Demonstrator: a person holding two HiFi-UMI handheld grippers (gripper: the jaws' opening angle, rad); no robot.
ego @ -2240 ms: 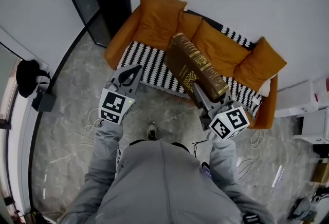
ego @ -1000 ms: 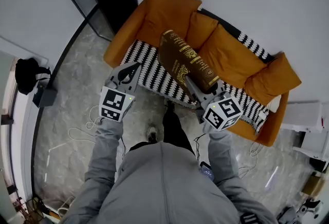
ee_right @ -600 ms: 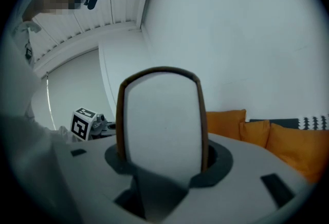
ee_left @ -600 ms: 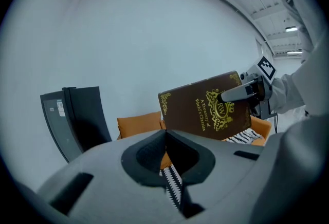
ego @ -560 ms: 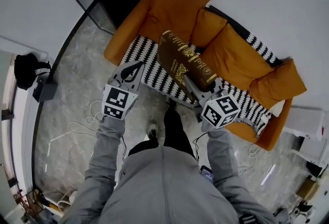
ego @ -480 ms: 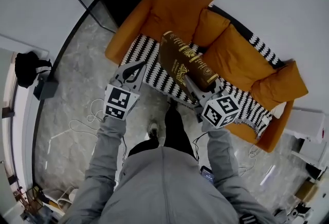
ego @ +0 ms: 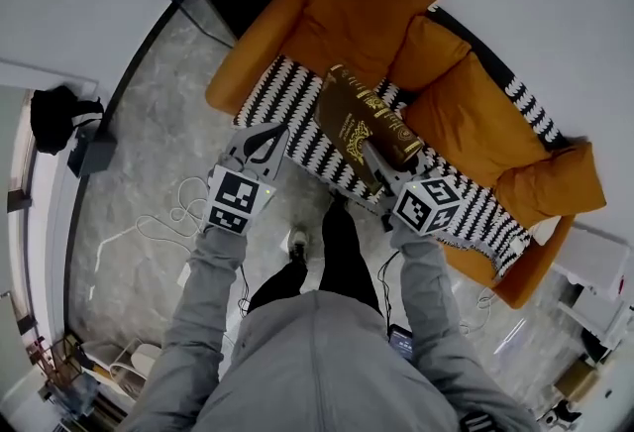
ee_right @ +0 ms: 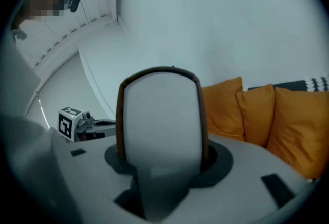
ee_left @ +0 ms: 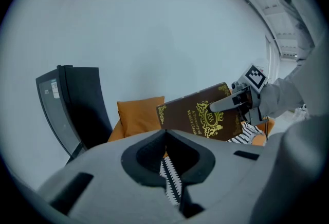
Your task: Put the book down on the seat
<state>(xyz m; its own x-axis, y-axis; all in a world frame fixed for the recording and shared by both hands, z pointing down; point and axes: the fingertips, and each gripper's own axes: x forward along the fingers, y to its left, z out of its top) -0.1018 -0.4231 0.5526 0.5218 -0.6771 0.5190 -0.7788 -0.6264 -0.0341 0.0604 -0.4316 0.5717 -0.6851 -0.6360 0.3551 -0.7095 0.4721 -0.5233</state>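
holding the book [ego: 359, 118] in my right gripper [ego: 374, 162], i have the jaws clamped across its thickness, one on each cover. in the right gripper view the pale page block of the book [ee_right: 162, 115] fills the space between them, with a brown cover on either side. my left gripper [ego: 260, 141] carries nothing, its jaws drawn together, and it hangs beside the front edge of the seat [ego: 287, 118], off to the left of the book.

what matters for the next move is how the book sits over the seat. it lies straight ahead of my right gripper and runs on along the line of the jaws, away from me and toward the orange back cushions [ego: 475, 113]. the gripped end is nearest me and the free end is out over the black-and-white striped cover. it seems to hang above the fabric, not on it, and i can't see any contact. from the left gripper view the gold-printed cover [ee_left: 200, 115] faces my left side and the far end dips a little lower than the held end. so i judge the book is riding on edge, with its broad faces upright rather than flat.

the right hand is the only one placed to lay it down. i'd expect to roll the book onto a cover as it comes down.
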